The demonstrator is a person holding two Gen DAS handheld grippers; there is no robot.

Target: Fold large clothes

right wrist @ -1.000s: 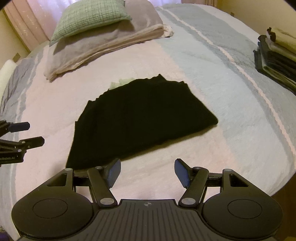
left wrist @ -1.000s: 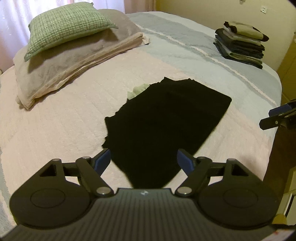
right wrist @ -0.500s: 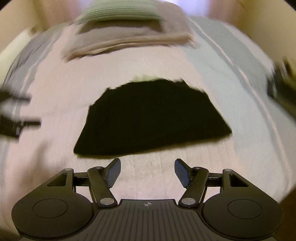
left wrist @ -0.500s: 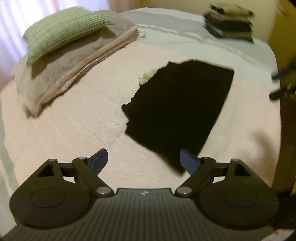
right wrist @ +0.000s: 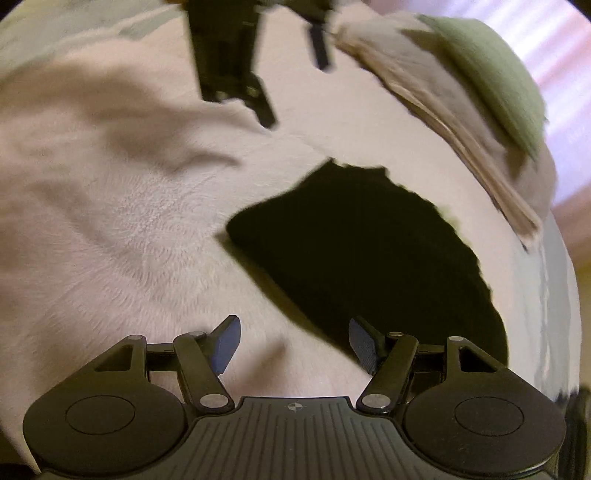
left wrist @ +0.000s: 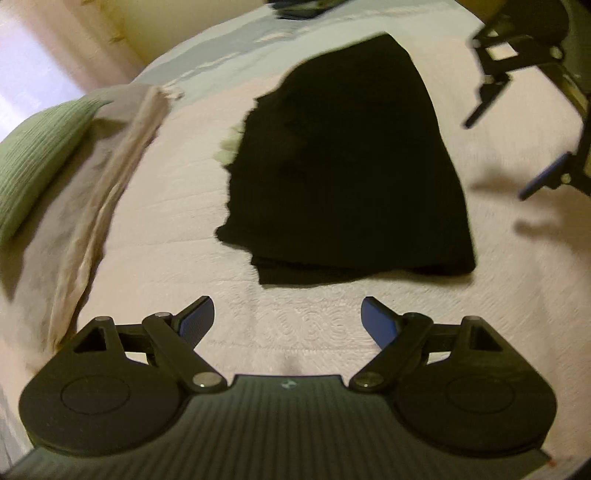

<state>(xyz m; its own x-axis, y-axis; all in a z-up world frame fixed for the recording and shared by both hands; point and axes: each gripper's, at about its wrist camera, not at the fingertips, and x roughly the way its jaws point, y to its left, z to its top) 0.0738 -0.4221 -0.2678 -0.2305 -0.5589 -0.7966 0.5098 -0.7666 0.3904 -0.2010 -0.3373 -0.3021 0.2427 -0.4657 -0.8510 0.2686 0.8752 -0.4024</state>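
A black garment [left wrist: 343,166] lies folded flat on the pale pink bedspread [left wrist: 310,325], with a bit of light green fabric [left wrist: 229,142] peeking out at its far left edge. My left gripper [left wrist: 288,319] hovers open just short of the garment's near edge, nothing between its fingers. In the right wrist view the same black garment [right wrist: 369,251] sits ahead and to the right. My right gripper [right wrist: 291,339] is open and empty at its near corner. Each gripper shows in the other's view: the right gripper [left wrist: 513,122] at upper right, the left gripper [right wrist: 255,62] at the top.
A folded beige blanket [left wrist: 107,192] with a green pillow [left wrist: 33,162] on it lies to the left of the garment. A stack of dark folded clothes [left wrist: 295,7] is just visible at the far edge of the bed. Curtains [left wrist: 44,55] hang behind.
Both grippers have swung around the garment to opposite sides and now face each other across it. Both stay open; the garment has not moved.
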